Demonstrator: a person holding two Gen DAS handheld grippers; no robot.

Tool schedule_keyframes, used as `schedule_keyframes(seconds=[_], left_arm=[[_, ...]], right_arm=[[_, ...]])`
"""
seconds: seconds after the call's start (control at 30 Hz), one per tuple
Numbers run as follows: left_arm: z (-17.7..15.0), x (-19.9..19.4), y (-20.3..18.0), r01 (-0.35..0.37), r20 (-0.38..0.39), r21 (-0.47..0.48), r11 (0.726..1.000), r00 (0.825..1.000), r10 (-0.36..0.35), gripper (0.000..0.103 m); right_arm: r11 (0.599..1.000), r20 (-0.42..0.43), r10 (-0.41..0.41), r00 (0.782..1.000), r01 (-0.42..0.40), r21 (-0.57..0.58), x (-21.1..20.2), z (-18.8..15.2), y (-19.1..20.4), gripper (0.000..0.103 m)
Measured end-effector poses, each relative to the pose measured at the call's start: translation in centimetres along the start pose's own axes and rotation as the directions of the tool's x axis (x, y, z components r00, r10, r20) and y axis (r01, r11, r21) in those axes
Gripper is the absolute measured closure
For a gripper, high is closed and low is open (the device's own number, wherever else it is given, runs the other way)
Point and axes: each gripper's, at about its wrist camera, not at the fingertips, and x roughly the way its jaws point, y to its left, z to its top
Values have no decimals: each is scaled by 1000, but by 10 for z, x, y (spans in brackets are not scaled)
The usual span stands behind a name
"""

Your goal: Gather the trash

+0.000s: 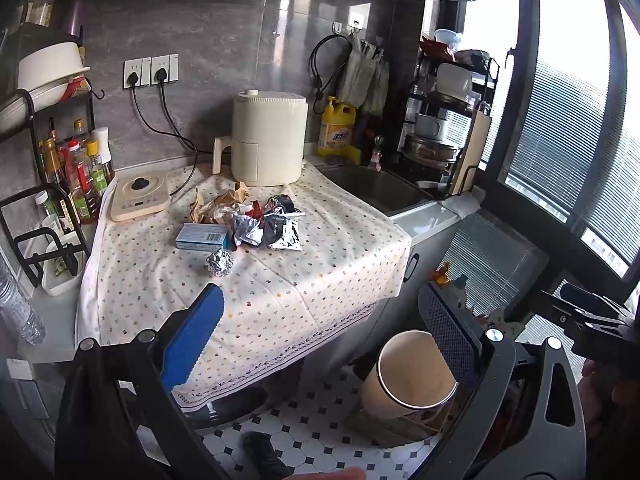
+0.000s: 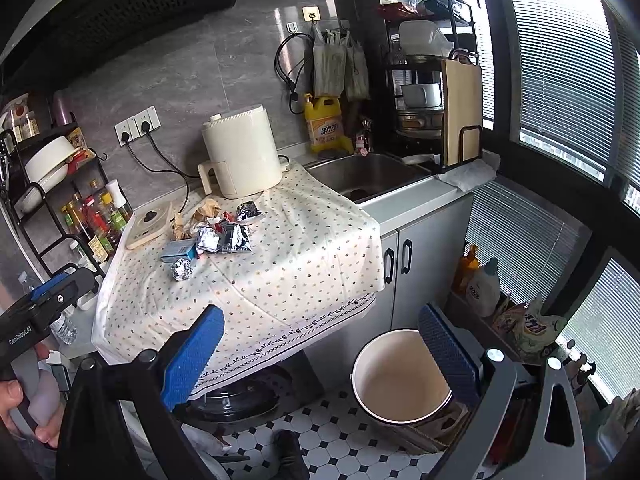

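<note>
A heap of trash lies on the dotted tablecloth (image 1: 304,280): crumpled brown paper (image 1: 218,202), silver-and-black wrappers (image 1: 280,226), a light blue box (image 1: 202,237) and a foil ball (image 1: 219,263) nearest the front edge. The right wrist view shows the same foil ball (image 2: 182,270) and wrappers (image 2: 228,236). A beige bin (image 1: 412,376) stands open on the floor below the counter's right end; this bin (image 2: 400,380) looks empty. My left gripper (image 1: 324,340) hangs open, well short of the trash. My right gripper (image 2: 320,356) is open too, over the table's front edge and the bin.
A cream air fryer (image 1: 268,136), an induction hob (image 1: 138,196) and a rack of bottles (image 1: 76,176) crowd the back of the counter. The sink (image 2: 368,176) lies to the right, with a cutting board (image 2: 460,112) and dish rack beyond. Detergent bottles (image 2: 482,288) stand by the window.
</note>
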Motion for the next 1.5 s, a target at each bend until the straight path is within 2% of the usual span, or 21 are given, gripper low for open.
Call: schedule_keyframes(seconds=[0.57, 0.87, 1.27, 1.37, 1.5], left_arm=[[9, 14, 9, -12, -1, -4, 1000, 1000, 12, 6], [16, 39, 33, -22, -23, -30, 999, 1000, 21, 6], [22, 109, 110, -46, -82, -124, 991, 996, 36, 6], [22, 134, 130, -38, -107, -150, 988, 994, 22, 8], [22, 167, 151, -24, -147, -171, 985, 989, -1, 17]], right_arm=[[1000, -15, 1, 1000, -1, -14, 17, 7, 6, 8], [1000, -44, -5, 999, 4, -7, 40, 15, 15, 8], [996, -99, 57, 993, -63, -58, 110, 41, 67, 8], [995, -121, 72, 990, -80, -60, 134, 49, 79, 13], [994, -164, 81, 983, -92, -63, 168, 55, 96, 20]])
